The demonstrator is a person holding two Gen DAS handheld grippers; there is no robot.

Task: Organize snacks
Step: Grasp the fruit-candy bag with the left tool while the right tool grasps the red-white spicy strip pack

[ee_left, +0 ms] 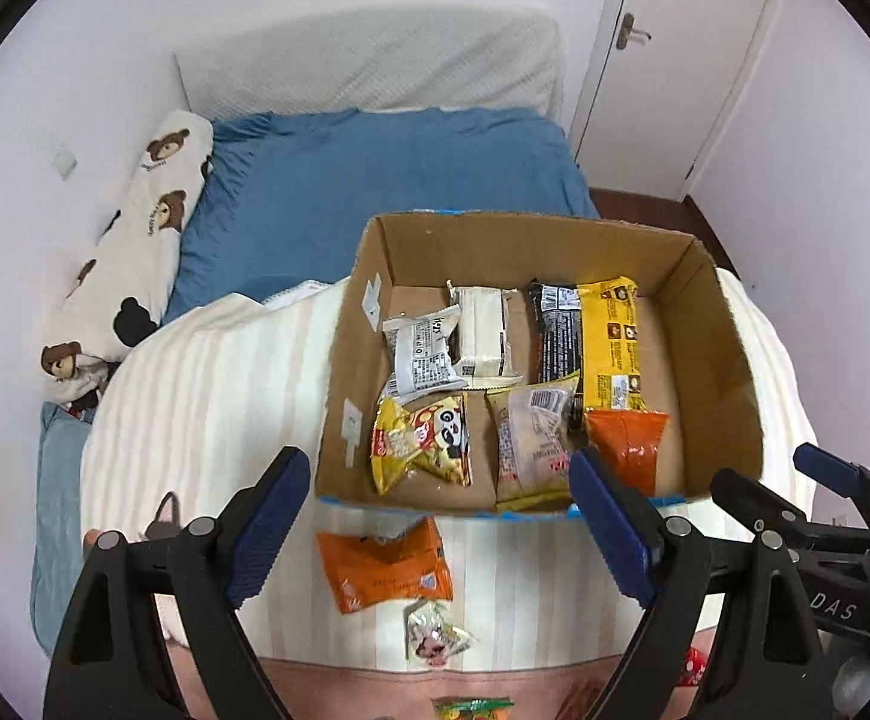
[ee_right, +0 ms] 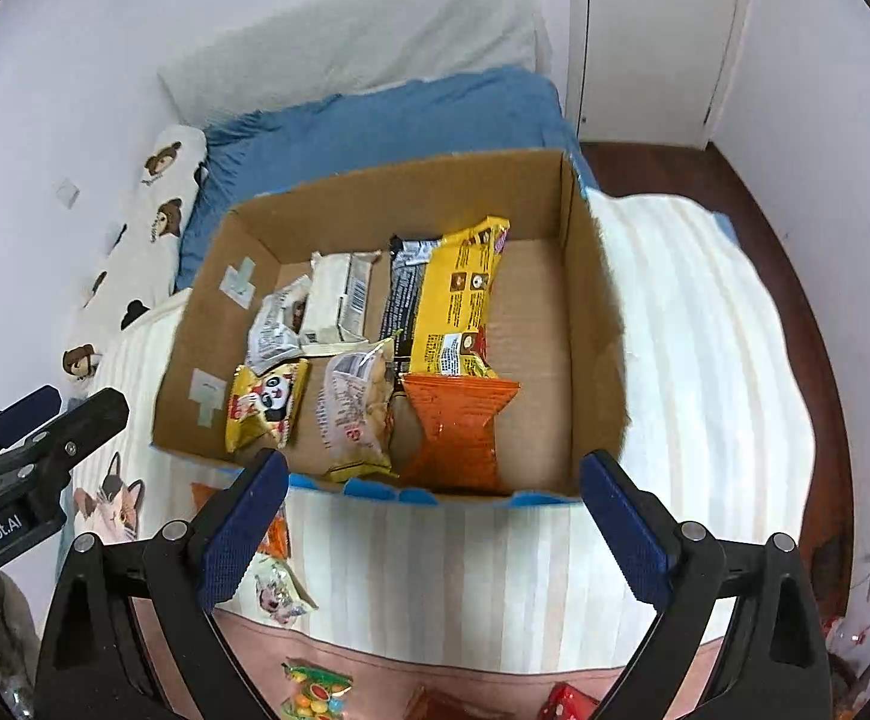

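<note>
Striped blanket [ee_right: 675, 360] under cardboard box [ee_right: 591, 300] of snacks, "GenRobot.AI" on left gripper [ee_left: 441, 534], right gripper [ee_right: 435, 534], both jaws released, empty

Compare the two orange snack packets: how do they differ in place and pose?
1. Place: one orange packet lies inside the cardboard box, while the other orange packet lies on the striped blanket outside it, just before the box's near wall.
2. Neighbours: the boxed packet touches a yellow bag; the outside packet lies near a small clear packet.

Both are orange, crinkled, lying flat and not gripped.
</note>
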